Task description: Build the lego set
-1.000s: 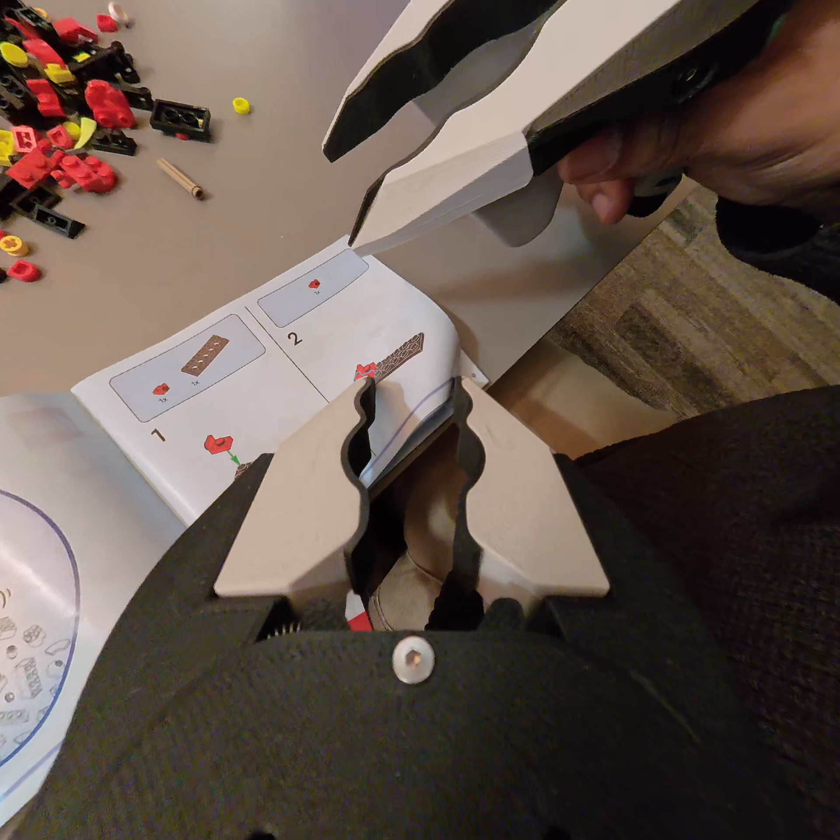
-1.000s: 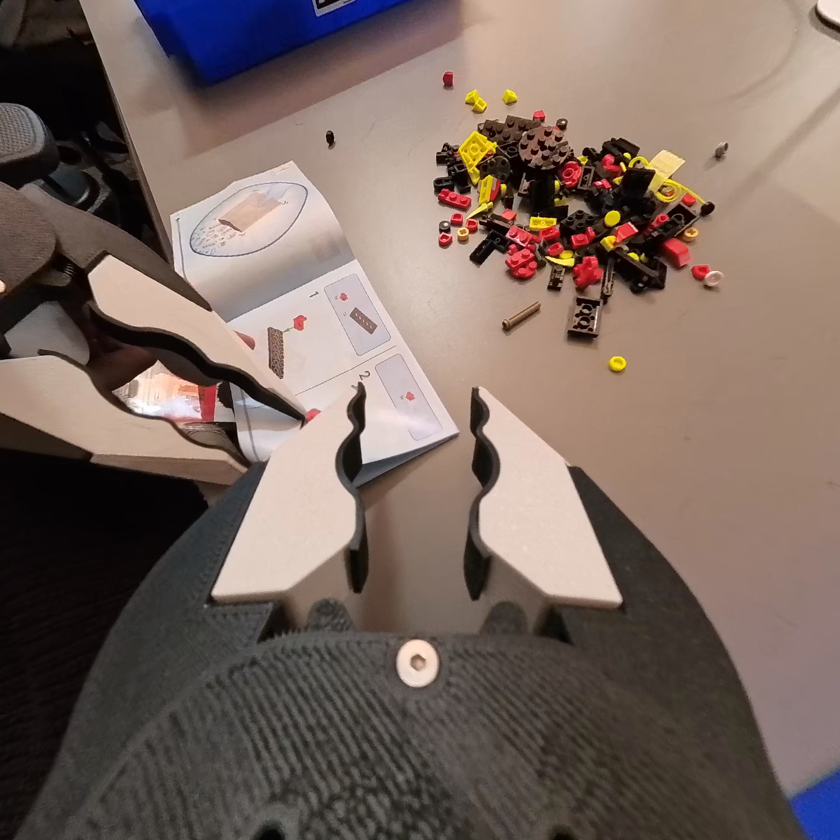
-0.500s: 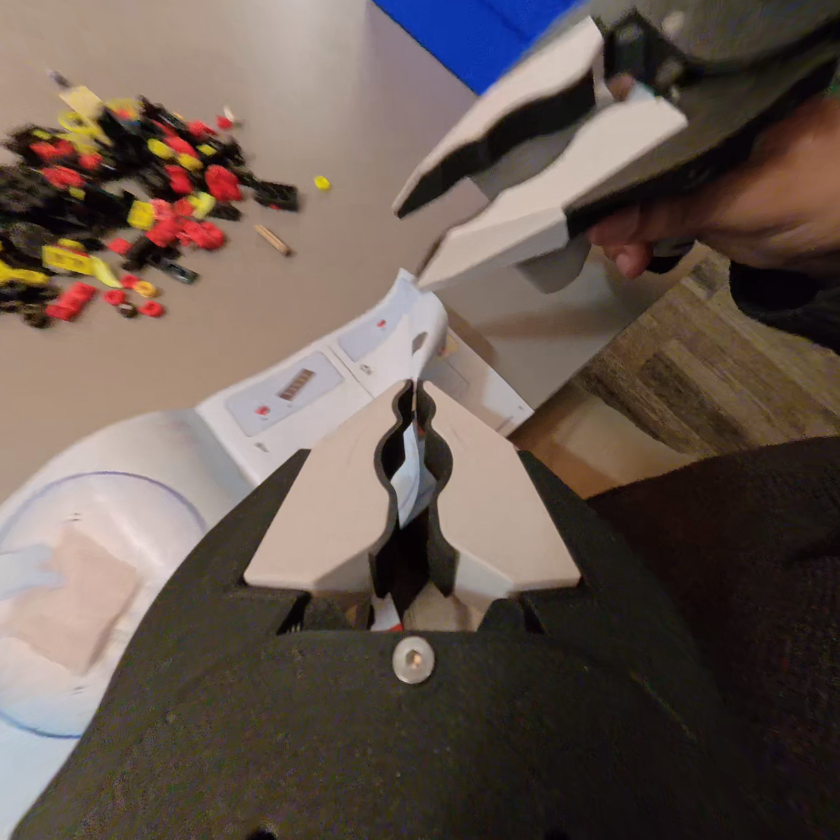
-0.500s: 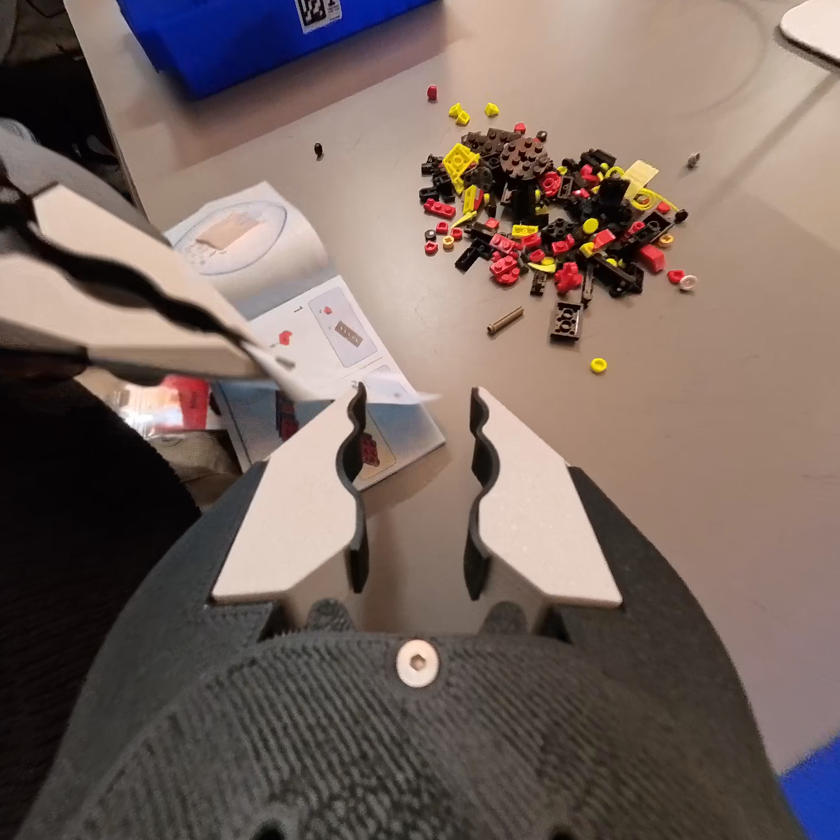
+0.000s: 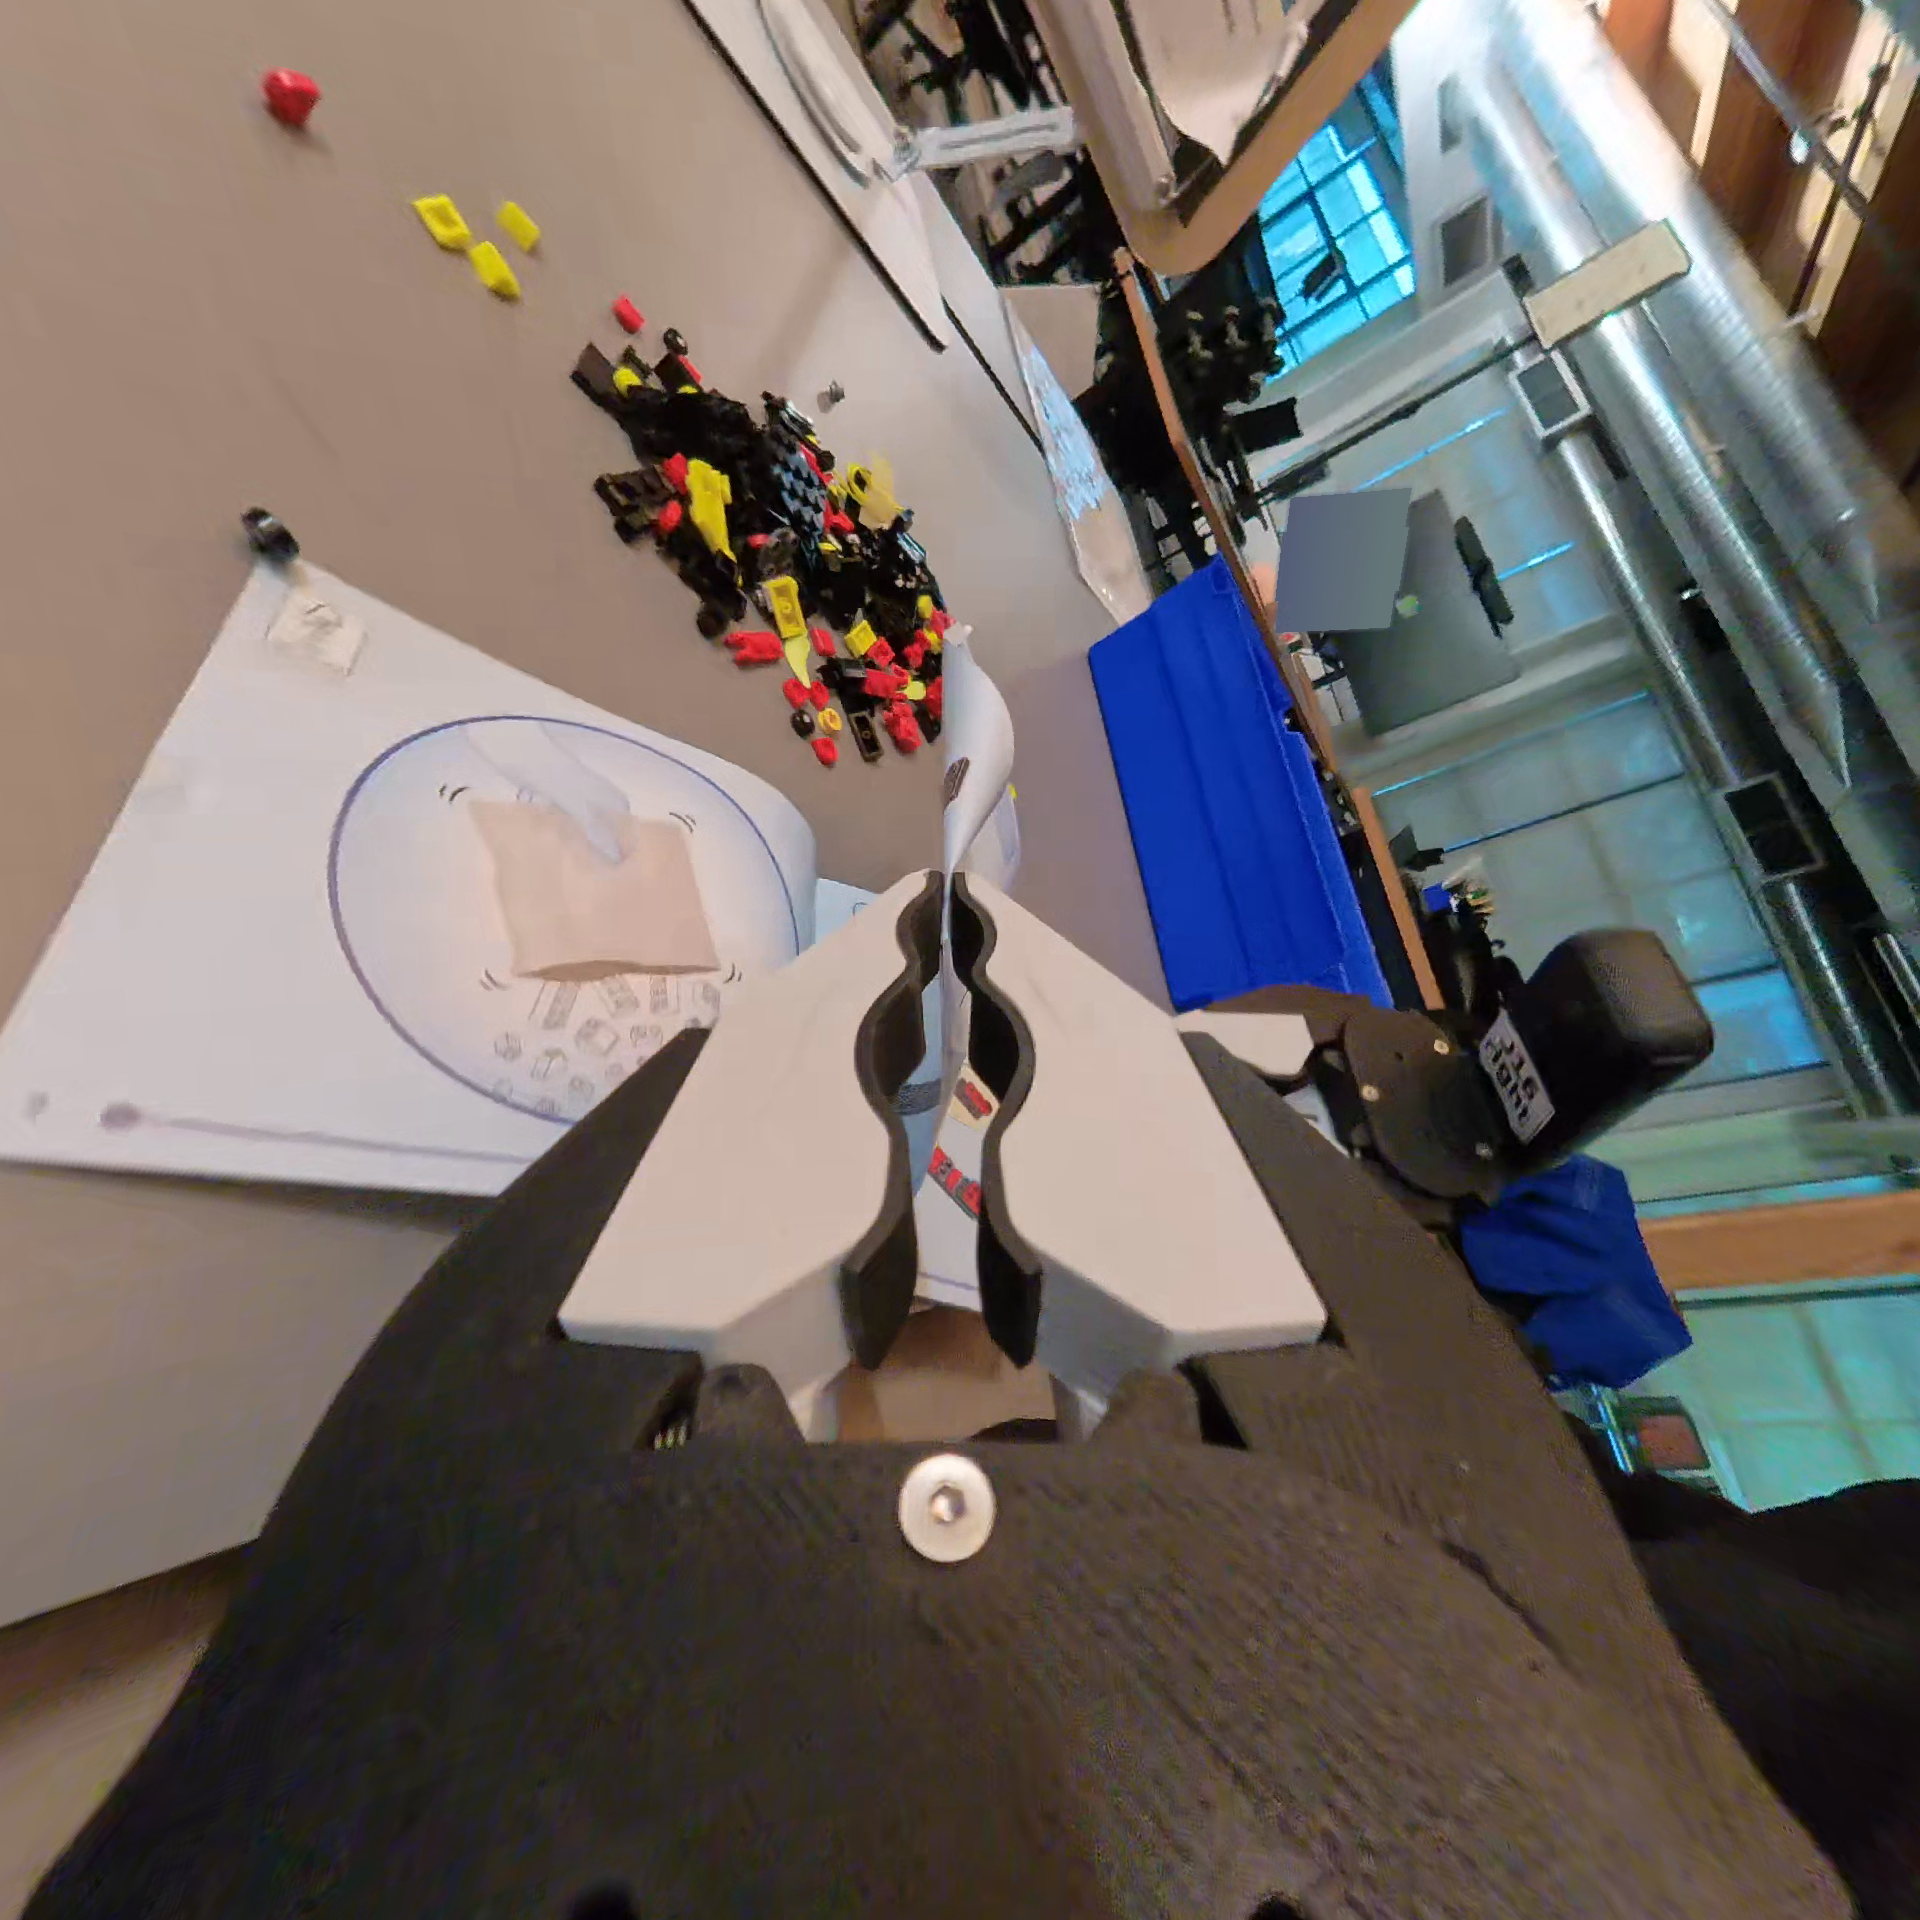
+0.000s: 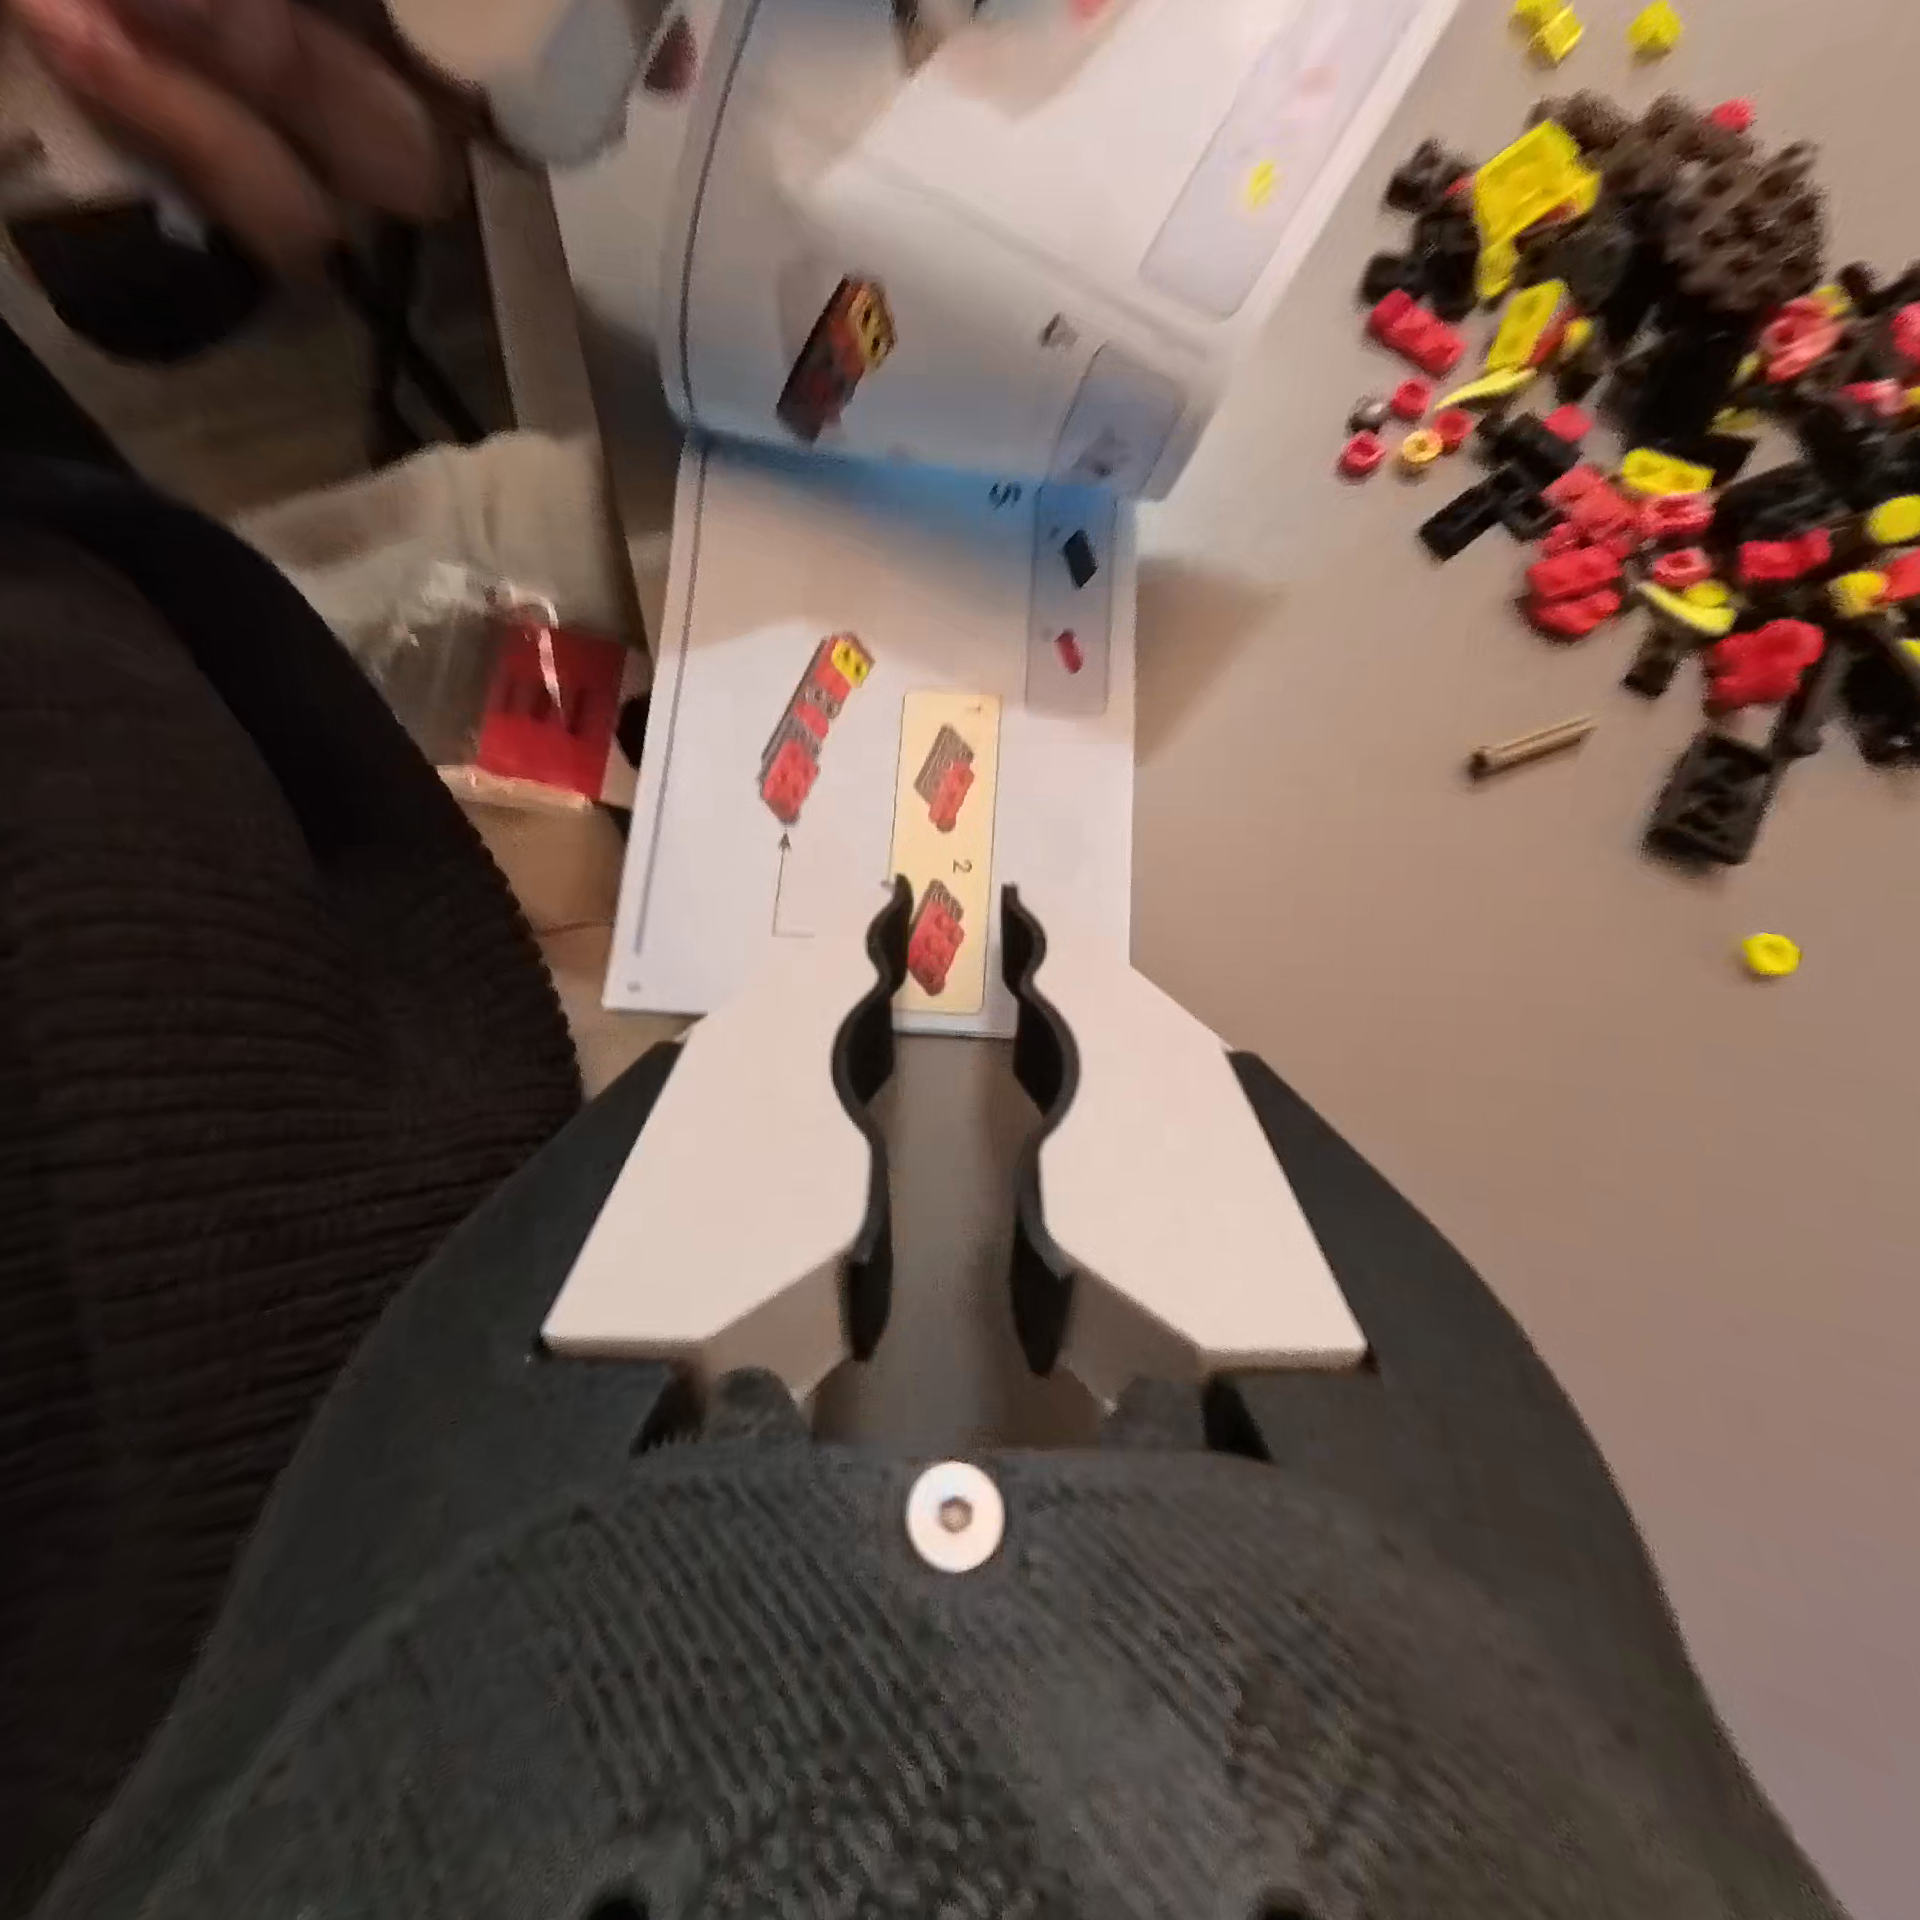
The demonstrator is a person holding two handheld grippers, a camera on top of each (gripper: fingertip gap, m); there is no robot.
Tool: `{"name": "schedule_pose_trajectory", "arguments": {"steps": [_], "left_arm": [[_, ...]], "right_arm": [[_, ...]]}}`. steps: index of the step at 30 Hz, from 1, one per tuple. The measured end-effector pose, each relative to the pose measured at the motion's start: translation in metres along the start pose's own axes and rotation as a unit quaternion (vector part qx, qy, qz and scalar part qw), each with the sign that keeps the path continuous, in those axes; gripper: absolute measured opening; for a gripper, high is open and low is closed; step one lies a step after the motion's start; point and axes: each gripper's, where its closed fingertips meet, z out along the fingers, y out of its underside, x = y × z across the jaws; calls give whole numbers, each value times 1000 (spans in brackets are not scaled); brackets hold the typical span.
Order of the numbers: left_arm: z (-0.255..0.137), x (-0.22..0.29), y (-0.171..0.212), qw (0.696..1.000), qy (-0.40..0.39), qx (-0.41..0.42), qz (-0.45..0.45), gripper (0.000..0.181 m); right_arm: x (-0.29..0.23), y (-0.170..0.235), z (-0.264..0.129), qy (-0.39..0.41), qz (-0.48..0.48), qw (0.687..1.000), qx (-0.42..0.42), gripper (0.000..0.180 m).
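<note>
My left gripper (image 5: 943, 883) is shut on a page of the white instruction booklet (image 5: 312, 894) and holds that page (image 5: 977, 748) lifted on edge above the open booklet on the grey table. A pile of black, red and yellow lego pieces (image 5: 790, 561) lies beyond the booklet. My right gripper (image 6: 954, 896) is open and empty, low over the near edge of the booklet (image 6: 894, 582), which lies open at pages with building steps. The lego pile (image 6: 1683, 436) is to its upper right. A hand (image 6: 239, 104) shows blurred at the top left.
A blue bin (image 5: 1226, 821) stands on the table behind the pile. A few yellow pieces (image 5: 478, 239) and a red one (image 5: 289, 96) lie apart. A tan pin (image 6: 1527, 746) and a yellow ring (image 6: 1769, 954) lie near the pile. The table edge runs left of the booklet. Some 15 centimeters of space lies between my two pairs of fingers.
My left gripper has swung the gripped page up and over, turning the booklet to new pages. My right gripper has moved down and forward onto the booklet's near edge, still open.
</note>
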Motion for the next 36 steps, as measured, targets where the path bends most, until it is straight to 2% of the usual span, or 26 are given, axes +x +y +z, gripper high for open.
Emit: {"name": "schedule_pose_trajectory", "arguments": {"steps": [6,18,36], "left_arm": [[-4,-5,-10,1000,-18,15,17,0],[-9,-10,-23,999,-2,29,-22,0],[-15,-8,-33,998,27,49,-43,0]], "right_arm": [[0,7,6,1,-10,1000,-20,10],[7,10,3,-2,13,1000,-18,1],[8,10,3,-9,25,1000,-12,0]]}}
